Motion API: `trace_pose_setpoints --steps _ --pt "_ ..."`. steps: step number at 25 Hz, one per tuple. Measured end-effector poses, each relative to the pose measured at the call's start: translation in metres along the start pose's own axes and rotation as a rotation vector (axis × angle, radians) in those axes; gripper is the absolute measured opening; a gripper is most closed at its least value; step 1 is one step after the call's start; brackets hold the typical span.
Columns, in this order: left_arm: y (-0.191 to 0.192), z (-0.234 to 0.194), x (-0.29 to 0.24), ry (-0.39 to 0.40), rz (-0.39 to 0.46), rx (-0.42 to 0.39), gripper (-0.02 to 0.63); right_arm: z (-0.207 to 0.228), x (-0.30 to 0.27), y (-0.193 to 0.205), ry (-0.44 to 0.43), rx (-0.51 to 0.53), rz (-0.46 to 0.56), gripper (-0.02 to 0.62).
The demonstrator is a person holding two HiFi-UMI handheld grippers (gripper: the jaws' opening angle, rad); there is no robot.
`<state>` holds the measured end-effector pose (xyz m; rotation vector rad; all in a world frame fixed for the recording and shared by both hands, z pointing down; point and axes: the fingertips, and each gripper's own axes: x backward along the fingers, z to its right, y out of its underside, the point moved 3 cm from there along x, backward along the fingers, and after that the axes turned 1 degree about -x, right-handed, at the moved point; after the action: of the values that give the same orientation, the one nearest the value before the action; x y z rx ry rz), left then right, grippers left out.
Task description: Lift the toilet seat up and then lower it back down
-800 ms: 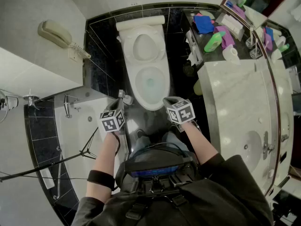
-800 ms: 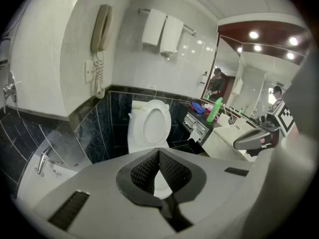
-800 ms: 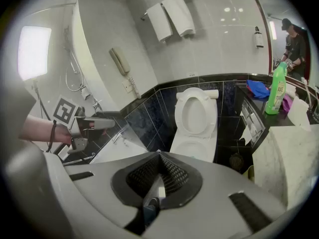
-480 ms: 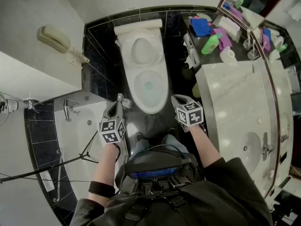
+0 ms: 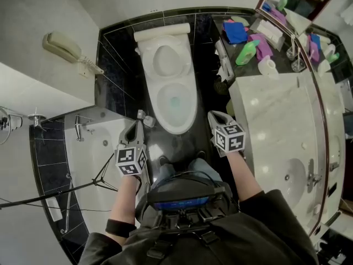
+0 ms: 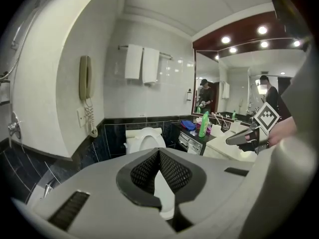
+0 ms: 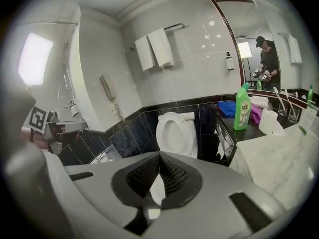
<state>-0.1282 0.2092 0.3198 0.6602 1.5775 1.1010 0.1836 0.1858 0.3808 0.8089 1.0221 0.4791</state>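
Toilet seat (image 5: 148,59) stands raised; left tool (image 5: 135,127), right tool (image 5: 214,116) closed, empty. Best: hook rim, lower gently.

Bright, even light; wide-angle distortion
Light is thrown by ceiling spotlights (image 6: 262,30) and a glowing panel (image 7: 35,59); glare is seen on the marble counter (image 5: 276,120); edges are bent and darkened in the gripper views

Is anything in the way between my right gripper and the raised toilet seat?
Nothing visible. The right gripper hangs shut by the front of the bowl; the toilet seat stands upright beyond it, with only the open bowl between.
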Motion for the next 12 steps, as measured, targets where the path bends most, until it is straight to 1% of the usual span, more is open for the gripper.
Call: trace_pose_setpoints --steps 3,7,12 --pt "-0.002 0.010 -0.002 -0.011 -0.003 -0.014 0.000 0.003 0.002 -0.005 -0.027 0.014 0.006 0.017" --pt "-0.004 0.025 -0.006 -0.030 0.000 0.000 0.000 0.006 0.002 -0.014 -0.077 0.033 0.017 0.016" --pt "-0.001 0.044 -0.010 -0.063 -0.003 -0.012 0.000 0.011 -0.004 -0.014 -0.145 0.069 0.012 0.015"
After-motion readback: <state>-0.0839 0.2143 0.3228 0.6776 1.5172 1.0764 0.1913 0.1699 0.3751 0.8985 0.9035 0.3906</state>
